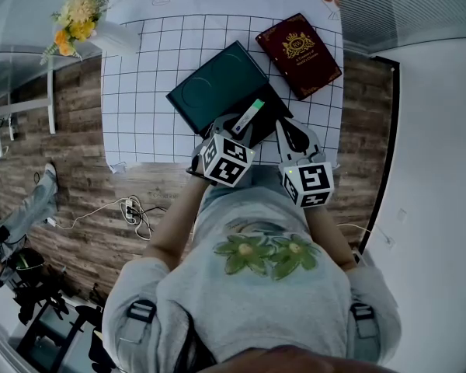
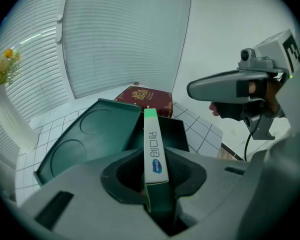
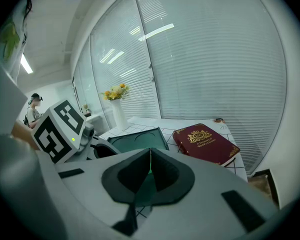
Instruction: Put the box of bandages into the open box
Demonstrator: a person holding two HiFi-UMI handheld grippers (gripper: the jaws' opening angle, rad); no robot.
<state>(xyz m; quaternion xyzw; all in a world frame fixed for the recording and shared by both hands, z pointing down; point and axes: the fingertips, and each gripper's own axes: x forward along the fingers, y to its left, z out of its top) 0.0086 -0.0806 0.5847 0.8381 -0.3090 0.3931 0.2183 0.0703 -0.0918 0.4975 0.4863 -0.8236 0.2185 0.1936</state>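
The left gripper [image 2: 155, 176] is clamped on the box of bandages [image 2: 151, 141]. This is a slim white carton with a green far end. It is held on edge across its narrow thickness at the near end, so most of its length projects forward past the jaw tips. The carton is judged to be light and made of thin card, stiff along its length but easily crushed across the broad faces. These faces appear smooth and printed, so some slip or pivoting about the pads is to be expected. A hold nearer mid-length, with moderate clamping force, is judged to give better control. The dark green open box [image 2: 174, 133] lies directly ahead of and below the left gripper's tips. Its lid [image 2: 90, 134] is laid back to the left. The carton's far end is seen over the cavity, but contact cannot be confirmed. A red book [image 2: 142, 98] lies beyond the open box. The right gripper [image 3: 150, 159] is carried to the right of the left gripper, with its jaws closed together on nothing. Dark green is visible through the gap behind its tips and is judged to be the open box beneath.
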